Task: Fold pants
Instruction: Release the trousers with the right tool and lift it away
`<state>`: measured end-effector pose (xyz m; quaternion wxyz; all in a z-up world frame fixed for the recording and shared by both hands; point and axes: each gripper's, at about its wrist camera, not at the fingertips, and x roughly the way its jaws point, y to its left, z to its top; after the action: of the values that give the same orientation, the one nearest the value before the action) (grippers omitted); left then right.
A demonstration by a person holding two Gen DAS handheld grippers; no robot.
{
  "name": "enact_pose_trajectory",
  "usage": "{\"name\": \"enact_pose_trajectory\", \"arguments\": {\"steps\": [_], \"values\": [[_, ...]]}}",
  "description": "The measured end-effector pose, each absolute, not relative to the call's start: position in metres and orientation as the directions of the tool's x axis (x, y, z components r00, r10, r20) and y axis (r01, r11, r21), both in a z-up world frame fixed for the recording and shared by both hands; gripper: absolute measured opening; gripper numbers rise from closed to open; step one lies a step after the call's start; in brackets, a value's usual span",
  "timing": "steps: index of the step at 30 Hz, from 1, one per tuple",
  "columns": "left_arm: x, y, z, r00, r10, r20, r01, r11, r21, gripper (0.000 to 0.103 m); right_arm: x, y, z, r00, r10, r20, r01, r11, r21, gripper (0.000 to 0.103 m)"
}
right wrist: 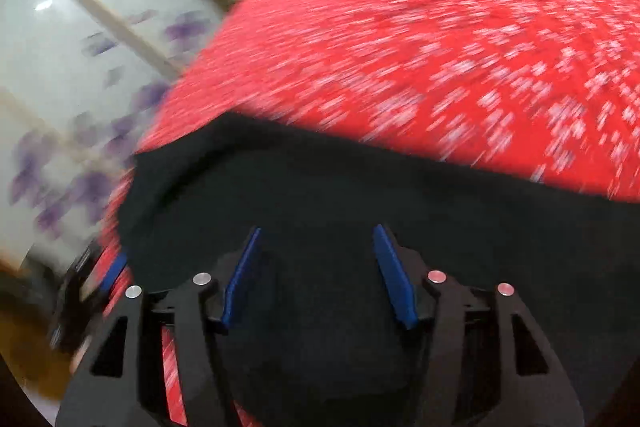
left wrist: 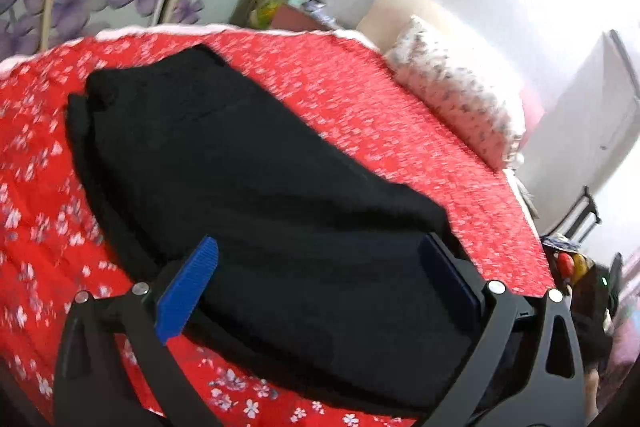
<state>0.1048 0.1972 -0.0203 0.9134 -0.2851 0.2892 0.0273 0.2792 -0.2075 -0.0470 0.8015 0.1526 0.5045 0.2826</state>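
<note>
Both hand-held grippers, left (left wrist: pixel 320 267) and right (right wrist: pixel 316 255), I see spread wide, grasping nothing, just over the black pants (left wrist: pixel 240 163), which lie folded near the bed's (left wrist: pixel 400 95) edge.

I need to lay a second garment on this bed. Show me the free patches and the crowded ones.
Free: the red bedspread between the black pants and the white pillow, and the strip from the pants' far end to the white bed edge. Crowded: the near side, where the open left tongs and open right tongs hang over the pants.
</note>
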Motion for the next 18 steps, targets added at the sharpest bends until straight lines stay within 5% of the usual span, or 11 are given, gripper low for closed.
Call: {"name": "enact_pose_trajectory", "arguments": {"steps": [4,10,14,18], "values": [[0.114,0.196,-0.032,0.765,-0.087,-0.639,-0.284,0.845,-0.454,0.1,0.236,-0.217,-0.072,0.281,0.566,-0.775,-0.276,0.821,0.5,0.071],[0.111,0.174,-0.036,0.731,-0.002,-0.683,-0.252,0.928,-0.273,0.101,0.177,-0.295,-0.03,0.55,0.522,-0.652,-0.149,0.829,0.538,0.071],[0.104,0.174,-0.034,0.747,-0.005,-0.665,-0.236,0.933,-0.271,0.101,0.124,-0.414,-0.003,0.834,0.158,-0.529,0.177,0.831,0.528,0.071],[0.098,0.182,-0.029,0.777,-0.025,-0.629,-0.258,0.899,-0.355,0.101,0.082,-0.501,-0.012,0.831,-0.106,-0.545,0.444,0.716,0.539,0.069]]}}
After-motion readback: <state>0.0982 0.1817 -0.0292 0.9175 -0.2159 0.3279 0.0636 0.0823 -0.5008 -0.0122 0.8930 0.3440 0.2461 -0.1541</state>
